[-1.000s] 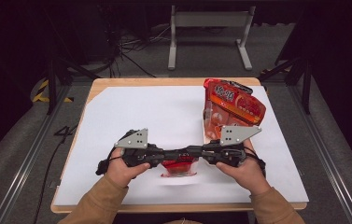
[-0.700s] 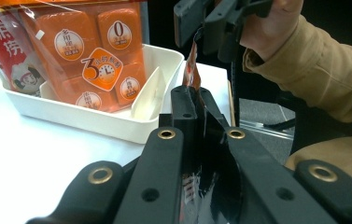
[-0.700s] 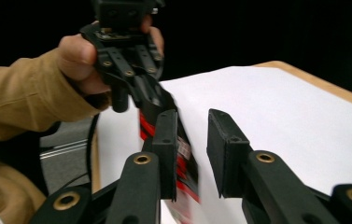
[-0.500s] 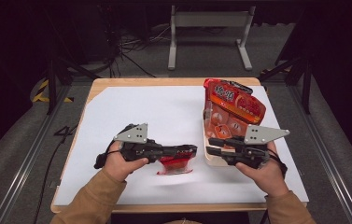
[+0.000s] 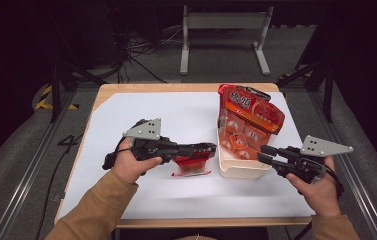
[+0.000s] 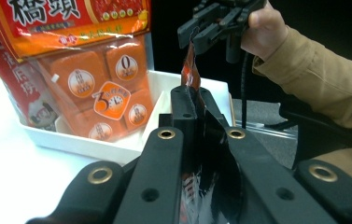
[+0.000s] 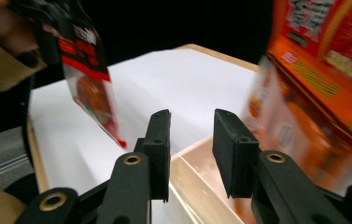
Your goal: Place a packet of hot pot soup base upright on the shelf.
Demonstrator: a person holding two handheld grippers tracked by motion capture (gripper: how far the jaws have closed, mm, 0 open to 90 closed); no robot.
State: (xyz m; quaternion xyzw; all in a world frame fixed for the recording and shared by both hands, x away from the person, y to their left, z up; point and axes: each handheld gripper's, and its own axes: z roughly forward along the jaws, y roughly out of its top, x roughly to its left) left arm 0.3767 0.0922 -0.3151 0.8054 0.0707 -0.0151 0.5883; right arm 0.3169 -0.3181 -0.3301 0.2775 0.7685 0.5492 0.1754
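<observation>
From the high view, the left gripper (image 5: 203,148) holds the red packet (image 5: 190,164) just above the table (image 5: 126,197), left of the white tray (image 5: 241,170), so one slip drops it. In the left gripper view its jaws pinch the packet's (image 6: 190,70) edge alone, a thin hold. In the right gripper view the right gripper (image 7: 190,149) has just been opening, its jaws part open and empty, and could clip the tray (image 7: 197,186).

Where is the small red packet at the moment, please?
In the high view the small red packet hangs clamped in the left gripper, just above the white sheet, immediately left of the white tray that holds the big orange bag.
</observation>
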